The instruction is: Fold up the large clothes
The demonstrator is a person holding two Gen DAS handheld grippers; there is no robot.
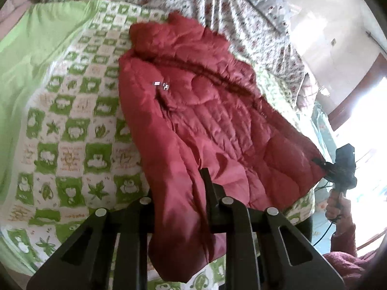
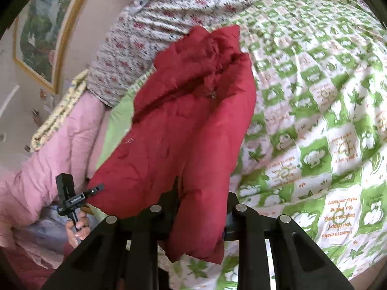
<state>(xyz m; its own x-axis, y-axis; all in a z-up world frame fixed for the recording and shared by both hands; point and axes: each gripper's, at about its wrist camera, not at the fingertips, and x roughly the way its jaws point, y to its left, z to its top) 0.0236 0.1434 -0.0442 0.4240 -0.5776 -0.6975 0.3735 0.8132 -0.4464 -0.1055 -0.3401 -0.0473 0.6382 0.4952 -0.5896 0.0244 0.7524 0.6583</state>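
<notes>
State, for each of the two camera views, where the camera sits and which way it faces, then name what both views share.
Left wrist: on the left hand-held gripper, looking down along the red quilted puffer jacket it pinches; the other hand shows.
Right wrist: on the right hand-held gripper, looking down along the jacket's other side; the left hand shows.
Shared: the jacket, the green-and-white checked bedspread, the floral quilt.

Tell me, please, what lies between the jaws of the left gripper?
A sleeve of the red puffer jacket lies pinched there, as the left wrist view shows. The left gripper is shut on it.
</notes>
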